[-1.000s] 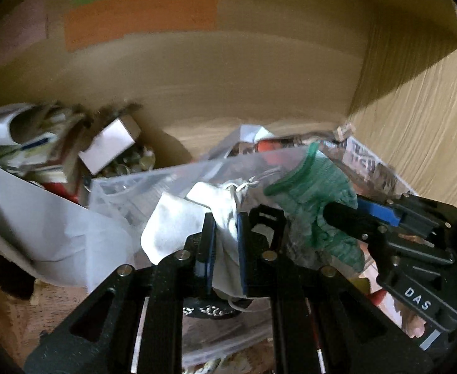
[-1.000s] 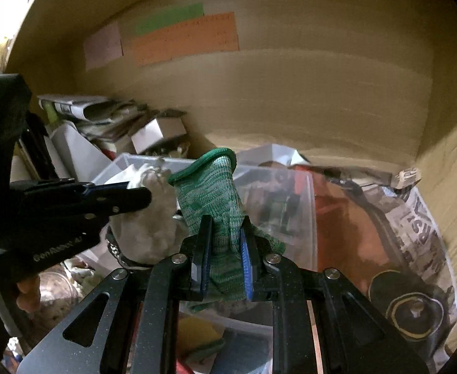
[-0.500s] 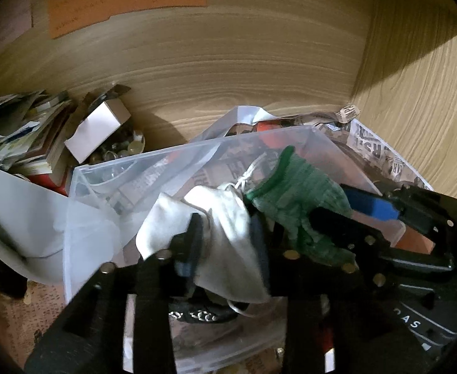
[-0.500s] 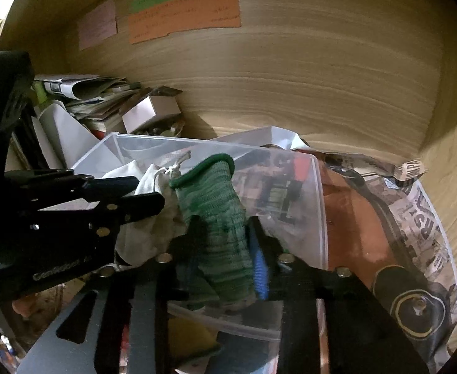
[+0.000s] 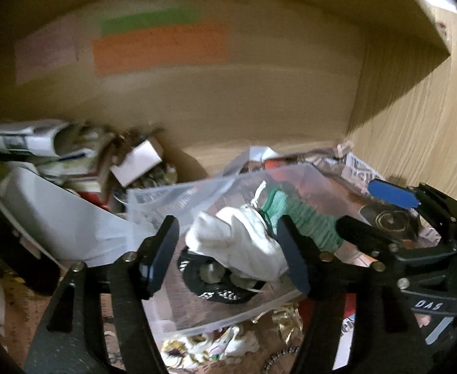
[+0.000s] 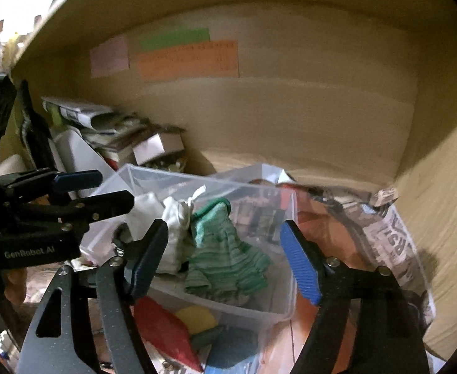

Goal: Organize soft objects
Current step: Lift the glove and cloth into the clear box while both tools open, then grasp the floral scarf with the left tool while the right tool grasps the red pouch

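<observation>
A white cloth glove (image 5: 241,243) and a green knit glove (image 6: 225,258) lie side by side inside a clear plastic bin (image 6: 287,283). The green glove also shows in the left wrist view (image 5: 303,221), the white glove in the right wrist view (image 6: 174,233). My left gripper (image 5: 228,255) is open and empty just above the white glove. My right gripper (image 6: 225,265) is open and empty around the green glove. Each gripper shows in the other's view, the right (image 5: 384,215) and the left (image 6: 88,190).
The bin stands in a wooden cubby with coloured paper notes (image 6: 188,57) on its back wall. A pile of papers and a small box (image 5: 138,162) lies at the left. Newspaper (image 6: 396,240) lies at the right. Red and yellow items (image 6: 178,318) sit below the bin.
Both grippers have opened and let go of their gloves, which now rest in the clear bin. Both grippers have drawn back slightly.
</observation>
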Available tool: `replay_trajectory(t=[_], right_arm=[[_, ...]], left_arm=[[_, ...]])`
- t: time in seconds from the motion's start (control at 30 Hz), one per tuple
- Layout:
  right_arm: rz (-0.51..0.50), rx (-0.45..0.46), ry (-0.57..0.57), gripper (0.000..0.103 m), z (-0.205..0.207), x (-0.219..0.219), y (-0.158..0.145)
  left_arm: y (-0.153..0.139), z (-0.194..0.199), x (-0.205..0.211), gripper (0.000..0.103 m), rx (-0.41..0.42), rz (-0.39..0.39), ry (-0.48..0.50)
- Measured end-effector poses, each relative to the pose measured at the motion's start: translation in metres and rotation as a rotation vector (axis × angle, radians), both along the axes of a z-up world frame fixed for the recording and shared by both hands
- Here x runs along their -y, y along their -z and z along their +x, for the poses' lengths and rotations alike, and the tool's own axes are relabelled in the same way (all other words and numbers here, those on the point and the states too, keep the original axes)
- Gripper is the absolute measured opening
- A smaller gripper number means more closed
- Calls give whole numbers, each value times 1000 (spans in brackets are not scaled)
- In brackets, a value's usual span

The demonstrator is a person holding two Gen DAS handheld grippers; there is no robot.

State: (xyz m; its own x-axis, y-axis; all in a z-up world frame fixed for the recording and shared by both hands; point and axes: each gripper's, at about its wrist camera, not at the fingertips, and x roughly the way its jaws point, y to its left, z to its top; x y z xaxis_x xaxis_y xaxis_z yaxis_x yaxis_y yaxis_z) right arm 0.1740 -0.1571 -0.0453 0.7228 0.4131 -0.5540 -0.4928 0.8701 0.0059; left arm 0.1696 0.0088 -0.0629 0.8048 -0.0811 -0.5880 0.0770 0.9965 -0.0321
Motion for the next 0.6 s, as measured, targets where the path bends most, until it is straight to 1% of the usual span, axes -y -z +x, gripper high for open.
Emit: replay_trajectory(t=[0.13, 0.17, 0.2, 0.27, 0.33, 0.47, 0.53, 0.6], right_arm=[[19, 57, 0, 80, -17, 7, -15], [24, 65, 0, 81, -20, 9, -17], [30, 71, -2, 82, -24, 10, -19], [40, 79, -5, 83, -31, 14, -21], [42, 80, -6, 83, -36, 15, -21], [40, 63, -11, 83, -45, 16, -13], [35, 45, -14, 84, -49, 16, -7], [28, 27, -17, 84, -52, 16, -2]], left_arm=[[-12, -20, -7, 75, 44, 7, -20], [-14, -25, -10, 79, 52, 7, -24], [-16, -29, -12, 83, 58, 6, -29], [-18, -39, -17, 88, 71, 8, -40], [-17, -49, -20, 90, 74, 17, -47], [-3, -61, -28, 96, 51, 39, -59], [8, -63, -31, 96, 17, 49, -64], [20, -63, -35, 96, -31, 40, -61]])
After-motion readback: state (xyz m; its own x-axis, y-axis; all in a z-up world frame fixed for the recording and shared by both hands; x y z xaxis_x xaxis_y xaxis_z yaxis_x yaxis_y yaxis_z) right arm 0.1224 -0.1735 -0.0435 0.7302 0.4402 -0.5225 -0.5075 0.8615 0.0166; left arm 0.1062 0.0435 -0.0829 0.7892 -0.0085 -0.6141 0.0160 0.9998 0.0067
